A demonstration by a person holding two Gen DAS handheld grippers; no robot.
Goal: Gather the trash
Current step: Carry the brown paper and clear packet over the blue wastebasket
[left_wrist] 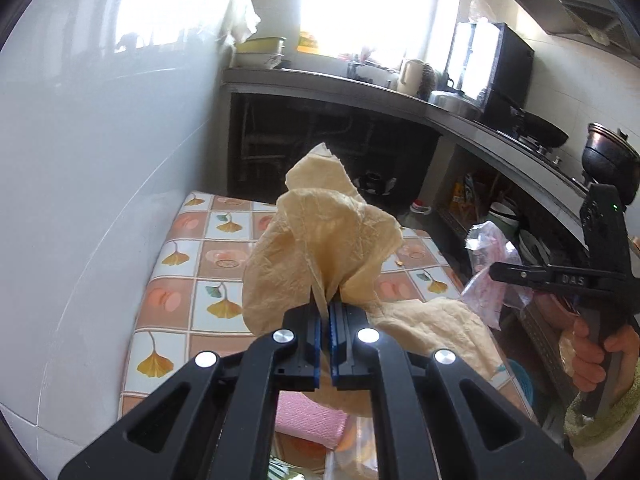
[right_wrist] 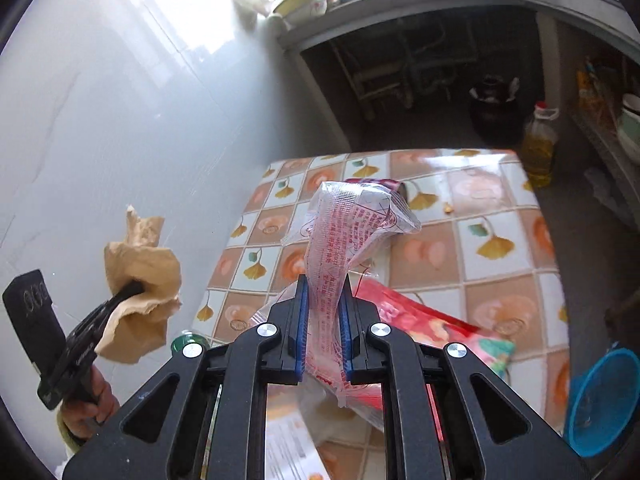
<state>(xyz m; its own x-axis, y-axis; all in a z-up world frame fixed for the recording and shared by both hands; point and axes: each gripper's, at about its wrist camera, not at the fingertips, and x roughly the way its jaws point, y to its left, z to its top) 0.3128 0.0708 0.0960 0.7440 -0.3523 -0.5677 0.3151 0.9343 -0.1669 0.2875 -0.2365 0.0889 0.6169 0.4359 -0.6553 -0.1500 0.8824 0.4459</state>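
While aloft: tissue point(left_wrist: 320, 236) + wrapper point(right_wrist: 352, 232), both gripped.

Black gripper point(left_wrist: 325, 320), blue pads point(left_wrist: 318, 330), silver screws.

Table point(right_wrist: 500, 216) w/ ginkgo-tile oilcloth. On it: red snack packet point(right_wrist: 424, 320) at 5 o'clock, tan paper point(left_wrist: 436, 320) and pink cloth point(left_wrist: 308, 420) near front edge.
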